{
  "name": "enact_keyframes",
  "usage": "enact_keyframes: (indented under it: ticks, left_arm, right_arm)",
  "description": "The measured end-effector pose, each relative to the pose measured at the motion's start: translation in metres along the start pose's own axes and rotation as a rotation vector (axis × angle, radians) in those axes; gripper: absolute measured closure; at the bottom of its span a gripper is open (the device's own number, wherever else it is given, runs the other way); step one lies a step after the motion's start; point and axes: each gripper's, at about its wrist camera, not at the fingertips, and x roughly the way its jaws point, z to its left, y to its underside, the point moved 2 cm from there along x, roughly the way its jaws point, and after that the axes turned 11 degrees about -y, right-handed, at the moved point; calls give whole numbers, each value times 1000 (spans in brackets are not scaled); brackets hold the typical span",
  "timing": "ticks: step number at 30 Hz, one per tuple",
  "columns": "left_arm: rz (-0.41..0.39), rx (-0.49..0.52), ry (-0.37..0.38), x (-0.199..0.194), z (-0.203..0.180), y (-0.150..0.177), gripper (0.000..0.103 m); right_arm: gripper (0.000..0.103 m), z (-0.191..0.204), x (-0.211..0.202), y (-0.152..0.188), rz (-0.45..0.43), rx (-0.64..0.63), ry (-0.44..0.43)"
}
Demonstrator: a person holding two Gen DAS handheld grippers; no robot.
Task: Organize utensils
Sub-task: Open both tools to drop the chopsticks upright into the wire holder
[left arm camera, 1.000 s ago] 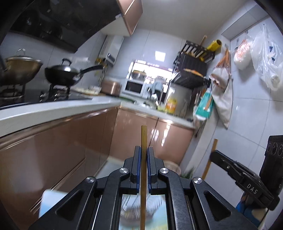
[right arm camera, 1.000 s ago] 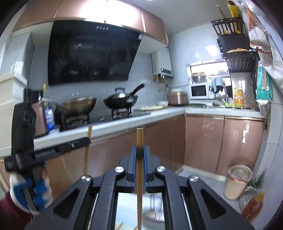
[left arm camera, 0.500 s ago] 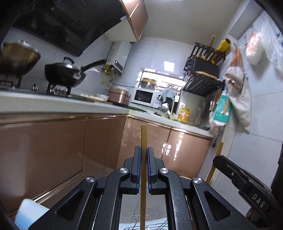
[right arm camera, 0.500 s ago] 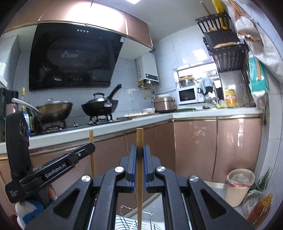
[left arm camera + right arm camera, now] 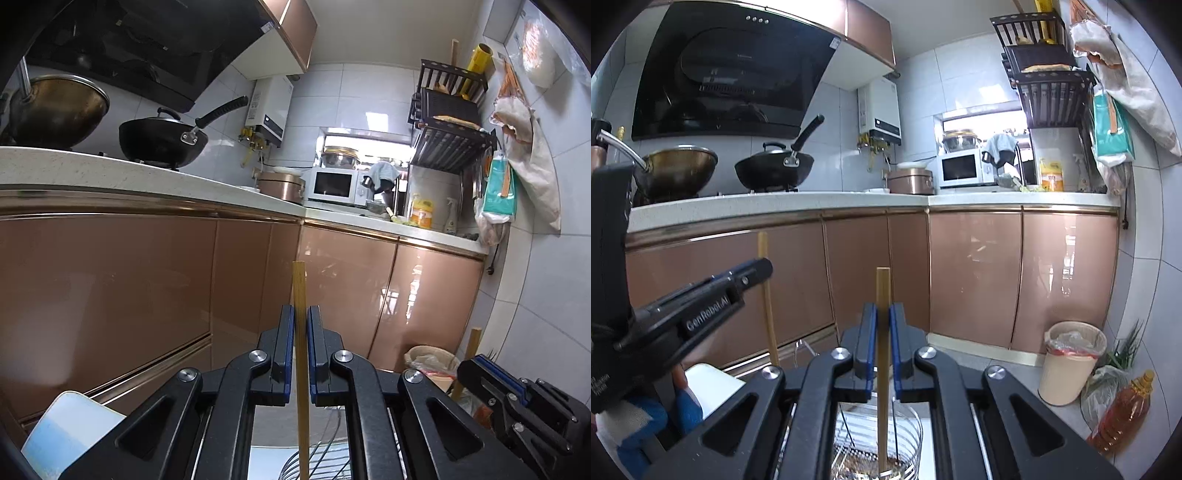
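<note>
Each hand-held gripper, left [image 5: 301, 354] and right [image 5: 882, 347], pinches one chopstick [image 5: 882, 369] upright over the wire basket [image 5: 882, 439]. Next: lower them in, then let go.

Left hand-held gripper [image 5: 301, 332]: black linked arms, silver screws, blue pads; "GenRobot.AI" is printed in white along its side.
Right hand-held gripper [image 5: 882, 328]: black frame, blue-lined fingers.
Glove [image 5: 646, 417]: blue and white fabric is worn.
</note>
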Motion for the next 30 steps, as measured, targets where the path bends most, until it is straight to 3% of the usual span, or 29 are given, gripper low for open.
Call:
enact_keyframes:
  ticks: [6, 9, 11, 15, 21, 26, 30]
  left_arm:
    - [30, 9, -13, -5, 7, 4, 96]
    - [48, 16, -7, -12, 11, 2, 84]
    - [49, 17, -16, -19, 15, 0, 70]
    - [61, 7, -25, -35, 26, -5, 64]
    - [68, 21, -36, -77, 50, -18, 61]
    - [91, 35, -61, -121, 87, -39, 42]
    - [120, 52, -101, -156, 124, -55, 38]
  right_arm:
    - [95, -4, -8, 1, 4, 29, -6]
    - [95, -5, -13, 2, 16, 45, -8]
    - [93, -4, -18, 1, 19, 54, -8]
    - [75, 1, -35, -1, 21, 67, -7]
    - [75, 16, -72, -11, 23, 75, 1]
    - [75, 29, -110, -24, 57, 82, -10]
    - [75, 35, -147, -40, 51, 110, -18]
